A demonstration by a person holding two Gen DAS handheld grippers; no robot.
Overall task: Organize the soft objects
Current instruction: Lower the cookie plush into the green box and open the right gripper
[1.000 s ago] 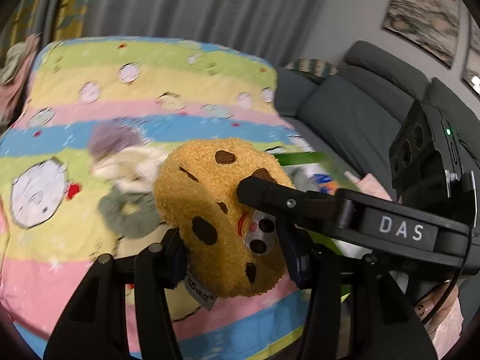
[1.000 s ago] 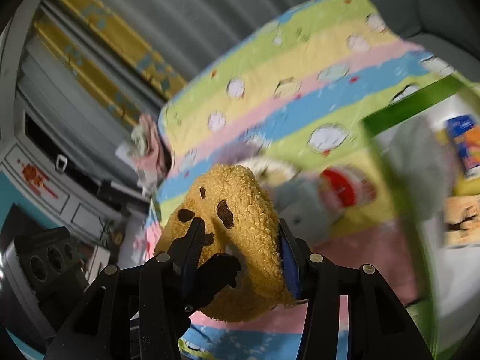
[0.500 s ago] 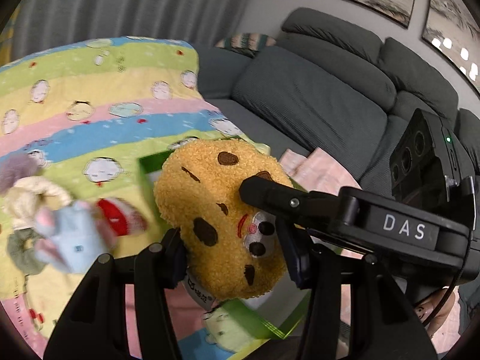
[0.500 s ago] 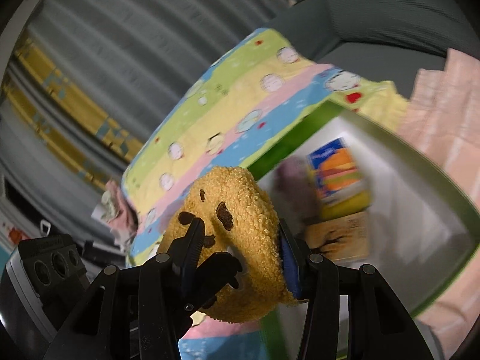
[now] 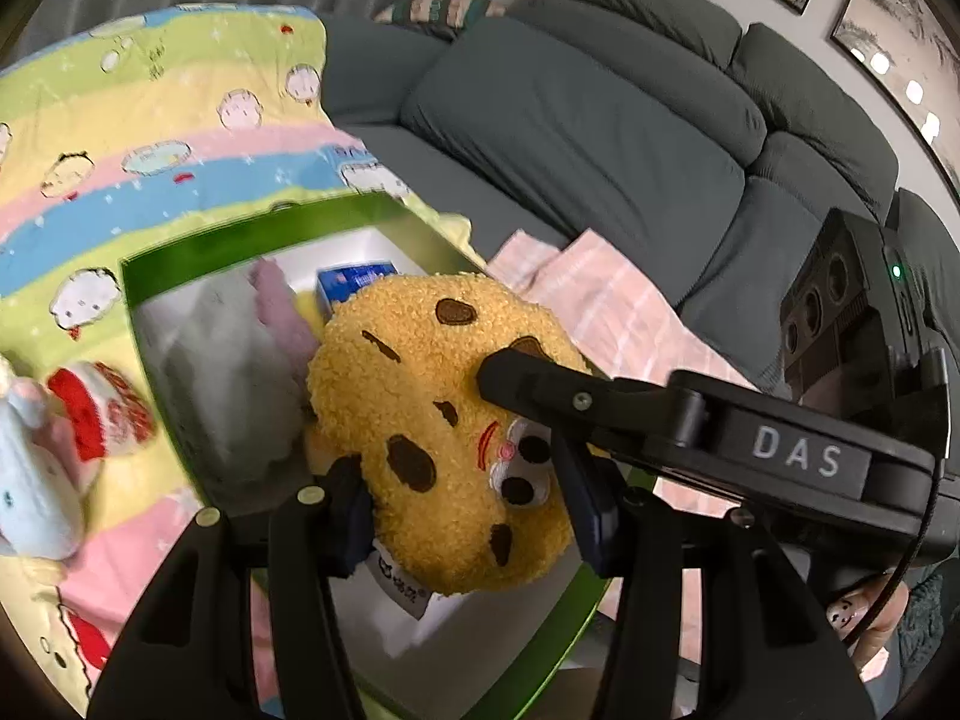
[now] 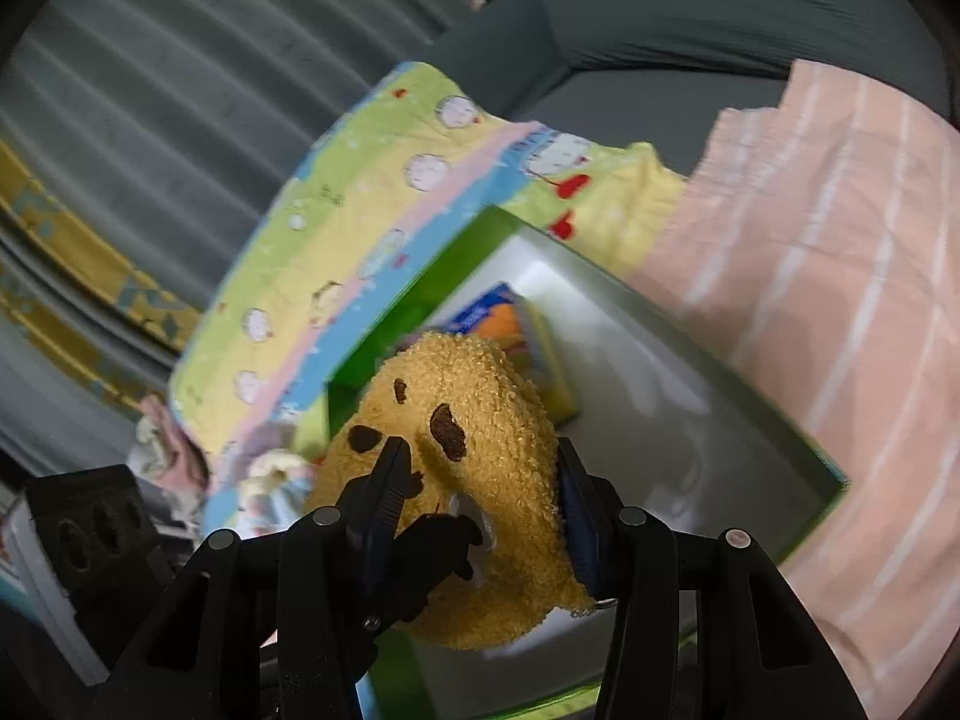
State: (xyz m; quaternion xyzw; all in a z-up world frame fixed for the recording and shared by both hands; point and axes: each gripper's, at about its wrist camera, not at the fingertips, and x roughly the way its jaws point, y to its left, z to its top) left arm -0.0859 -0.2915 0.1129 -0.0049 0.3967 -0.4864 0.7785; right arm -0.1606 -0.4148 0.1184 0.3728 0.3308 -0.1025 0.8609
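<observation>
Left gripper (image 5: 468, 498) and right gripper (image 6: 474, 504) both clamp the same fuzzy yellow-orange cookie-shaped plush with brown spots (image 5: 444, 420), pads pressed into its sides; the right one's black finger crosses its face in the left wrist view. The plush hangs over the green-walled rectangular box with a white inside (image 5: 252, 240).

In the box: a blue and orange packet (image 6: 492, 318) at the far end, a pale grey and pink soft item (image 5: 240, 348) on the left, rest blurred. The right part of the box floor is bare.

Box sits on a pastel striped cartoon blanket (image 5: 150, 138); a pink checked cloth (image 6: 840, 240) lies right, a dark grey sofa (image 5: 600, 120) beyond. Blurred soft toys (image 5: 72, 432) lie left of the box.

Versus a second ago: both grippers have swung right, from over the blanket to over the box; grip unchanged.
</observation>
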